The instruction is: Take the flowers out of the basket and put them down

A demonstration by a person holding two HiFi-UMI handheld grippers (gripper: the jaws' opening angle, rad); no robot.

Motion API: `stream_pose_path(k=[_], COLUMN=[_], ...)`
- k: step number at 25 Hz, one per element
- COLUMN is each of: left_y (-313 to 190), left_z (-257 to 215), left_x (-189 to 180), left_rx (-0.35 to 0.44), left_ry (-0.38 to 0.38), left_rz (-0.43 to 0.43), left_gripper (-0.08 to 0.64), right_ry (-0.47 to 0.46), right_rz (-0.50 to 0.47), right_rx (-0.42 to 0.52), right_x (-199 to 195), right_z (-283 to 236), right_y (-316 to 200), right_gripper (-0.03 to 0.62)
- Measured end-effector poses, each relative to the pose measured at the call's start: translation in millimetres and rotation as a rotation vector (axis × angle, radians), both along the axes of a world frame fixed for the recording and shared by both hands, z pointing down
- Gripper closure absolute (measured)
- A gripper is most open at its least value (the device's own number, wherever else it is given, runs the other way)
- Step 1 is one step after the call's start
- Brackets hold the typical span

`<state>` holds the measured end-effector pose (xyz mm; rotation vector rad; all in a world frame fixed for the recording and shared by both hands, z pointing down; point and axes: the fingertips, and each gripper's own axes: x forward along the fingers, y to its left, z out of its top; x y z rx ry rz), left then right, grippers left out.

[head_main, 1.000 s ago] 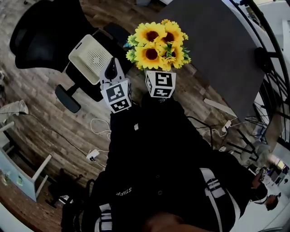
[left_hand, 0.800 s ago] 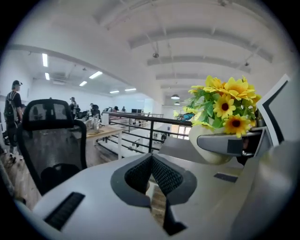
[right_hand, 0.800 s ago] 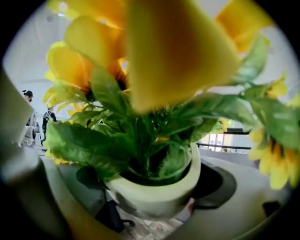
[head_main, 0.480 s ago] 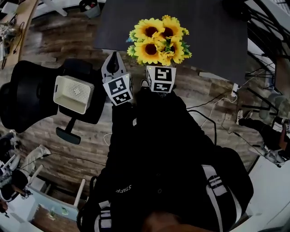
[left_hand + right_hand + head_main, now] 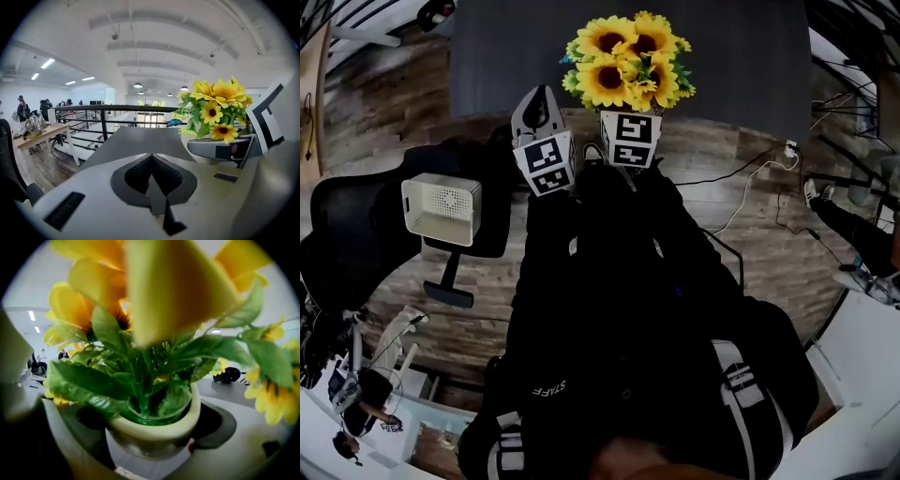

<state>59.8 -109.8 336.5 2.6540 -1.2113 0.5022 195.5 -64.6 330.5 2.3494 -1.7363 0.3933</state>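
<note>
Step in hand, as I judge it: the put-down. My right gripper (image 5: pixel 153 442) is clamped on the cream pot (image 5: pixel 157 423) of the flowers (image 5: pixel 628 62), one jaw on each side of the pot wall. It holds them upright over the near edge of the desk (image 5: pixel 487 56). My left gripper (image 5: pixel 151 159) is empty, its jaws pressed together. The white basket (image 5: pixel 441 208) sits on the chair (image 5: pixel 352 239) at my left, well apart from the flowers. Next, lower the pot level onto bare desk inside the near edge, then part the right jaws.

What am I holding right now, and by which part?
The right hand-held gripper holds the sunflowers by their pot, with a jaw on either side of its body below the rim. The left hand-held gripper is shut and empty.
</note>
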Motion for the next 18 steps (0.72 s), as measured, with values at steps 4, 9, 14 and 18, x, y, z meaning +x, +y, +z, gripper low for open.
stream_pose_path(k=[4,9,14,18], left_y=[-2,30,33,19], left_z=[-8,-76,-77,-60], left_x=[-1,-27,-17,-6], left_rx=[-0.004,0.034,0.034,0.014], left_ry=[-0.026,-0.035,-0.045,-0.059], left_rz=[0.011,0.033,0.055,0.056], left_gripper=[0.560,0.560,0.560,0.560], right_ry=[0.003,0.012,0.002,-0.005], right_rz=[0.014,0.023,0.029,0.015], right_rx=[-0.012,0.001,-0.010,-0.027], right_x=[2,-22,-16,-10], right_z=[-2,-54,-50,-31], right_y=[2,31,31,16], right_gripper=[0.072,0.072,0.072,0.072])
